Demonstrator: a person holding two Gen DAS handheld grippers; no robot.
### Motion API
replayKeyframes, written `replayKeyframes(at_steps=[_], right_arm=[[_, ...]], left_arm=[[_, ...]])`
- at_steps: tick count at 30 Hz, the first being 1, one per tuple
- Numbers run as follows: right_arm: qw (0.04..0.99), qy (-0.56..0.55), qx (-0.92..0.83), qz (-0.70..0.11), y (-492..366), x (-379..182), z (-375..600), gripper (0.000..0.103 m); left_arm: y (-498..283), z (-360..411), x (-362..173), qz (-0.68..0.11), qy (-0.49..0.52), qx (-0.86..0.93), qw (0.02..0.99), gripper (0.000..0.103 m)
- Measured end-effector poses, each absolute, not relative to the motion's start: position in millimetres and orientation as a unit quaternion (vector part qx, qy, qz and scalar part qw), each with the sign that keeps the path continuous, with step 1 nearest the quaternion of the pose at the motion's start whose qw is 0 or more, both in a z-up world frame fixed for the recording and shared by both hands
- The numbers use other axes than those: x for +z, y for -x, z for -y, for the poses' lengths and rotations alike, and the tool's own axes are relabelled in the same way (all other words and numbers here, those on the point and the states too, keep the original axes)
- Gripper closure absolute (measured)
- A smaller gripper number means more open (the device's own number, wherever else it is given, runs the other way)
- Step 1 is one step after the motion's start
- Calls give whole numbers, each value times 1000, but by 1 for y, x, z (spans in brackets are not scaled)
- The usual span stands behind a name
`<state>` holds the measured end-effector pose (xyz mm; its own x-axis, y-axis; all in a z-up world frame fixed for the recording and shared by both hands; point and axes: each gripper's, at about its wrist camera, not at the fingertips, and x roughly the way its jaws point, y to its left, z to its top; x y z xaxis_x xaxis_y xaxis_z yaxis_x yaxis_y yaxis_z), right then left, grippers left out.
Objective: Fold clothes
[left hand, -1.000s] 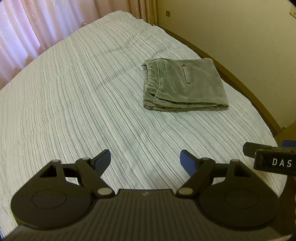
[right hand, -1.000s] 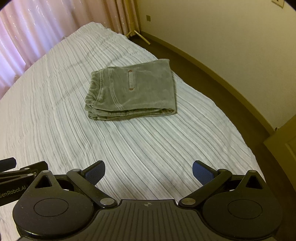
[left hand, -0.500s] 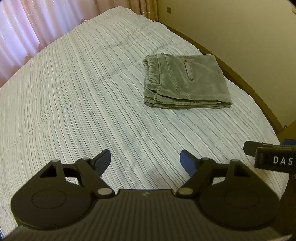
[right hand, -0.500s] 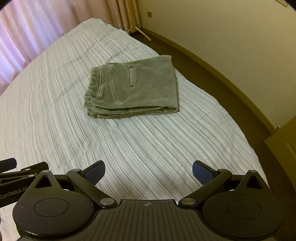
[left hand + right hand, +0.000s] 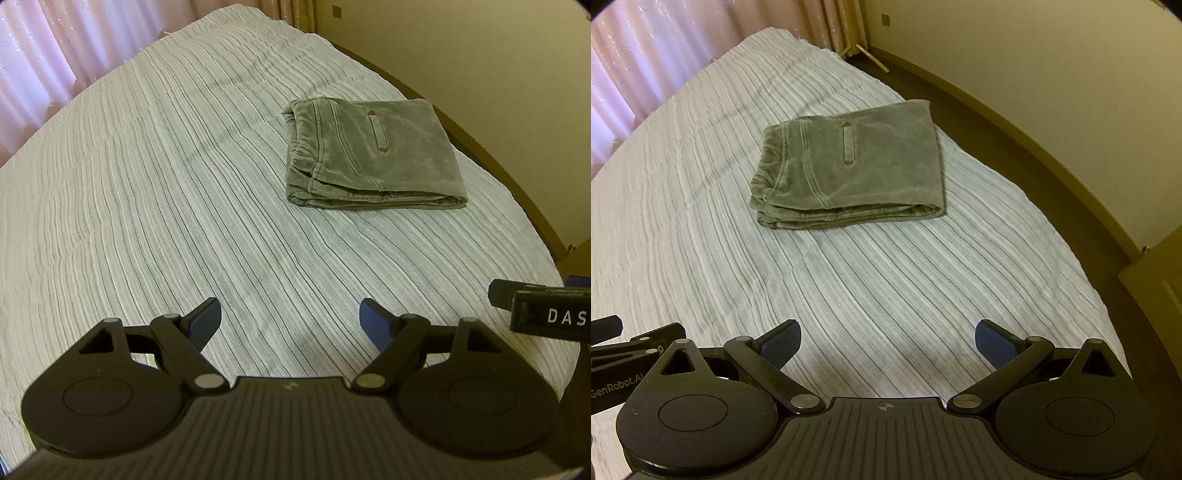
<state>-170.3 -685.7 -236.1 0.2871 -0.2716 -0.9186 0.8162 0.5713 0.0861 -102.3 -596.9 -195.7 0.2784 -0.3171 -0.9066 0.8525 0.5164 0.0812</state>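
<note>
Your left gripper (image 5: 291,319) hangs over the near part of the bed (image 5: 155,192), fingers (image 5: 205,320) wide apart, nothing btwn them, pads clear of the cover. Same for your right gripper (image 5: 887,343): blue-padded fingers (image 5: 993,343) spread wide, empty, only striped bedcover showing in the gap.

Task item = folded trousers (image 5: 369,155), grey-green velvety fabric, lying flat on the bed. In left wrist view they sit at approx 1 o'clock from the gripper, well apart from the fingertips. In right wrist view the trousers (image 5: 857,166) sit at approx 11 o'clock, also well apart. Folded into a neat rectangle, several layers stacked; elastic waistband bunched at the 9 o'clock edge, fold edge facing you at 6 o'clock. Slit pocket (image 5: 846,144) w/ brown stitched ends shows on the top face, running roughly 12-to-6.

Neither gripper touches the trousers.

Bed has a pale ribbed/striped cover, slightly wrinkled. Pink curtains (image 5: 55,55) at 10–11 o'clock behind the bed. Cream wall (image 5: 1052,92) w/ dark skirting at 1–3 o'clock, dark floor (image 5: 1015,155) strip btwn bed and wall.

Part of the right gripper (image 5: 543,314) pokes in at 3 o'clock in left wrist view, white letters "DAS" on it; part of the left gripper (image 5: 624,354) shows at 9 o'clock in right wrist view.
</note>
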Motion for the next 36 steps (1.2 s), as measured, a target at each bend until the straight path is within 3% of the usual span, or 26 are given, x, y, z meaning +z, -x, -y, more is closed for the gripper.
replayKeyframes(at_steps=[36], right_arm=[[737, -295, -358, -492, 167, -259, 707, 0]], left_arm=[[101, 615, -219, -469, -306, -380, 736, 23]])
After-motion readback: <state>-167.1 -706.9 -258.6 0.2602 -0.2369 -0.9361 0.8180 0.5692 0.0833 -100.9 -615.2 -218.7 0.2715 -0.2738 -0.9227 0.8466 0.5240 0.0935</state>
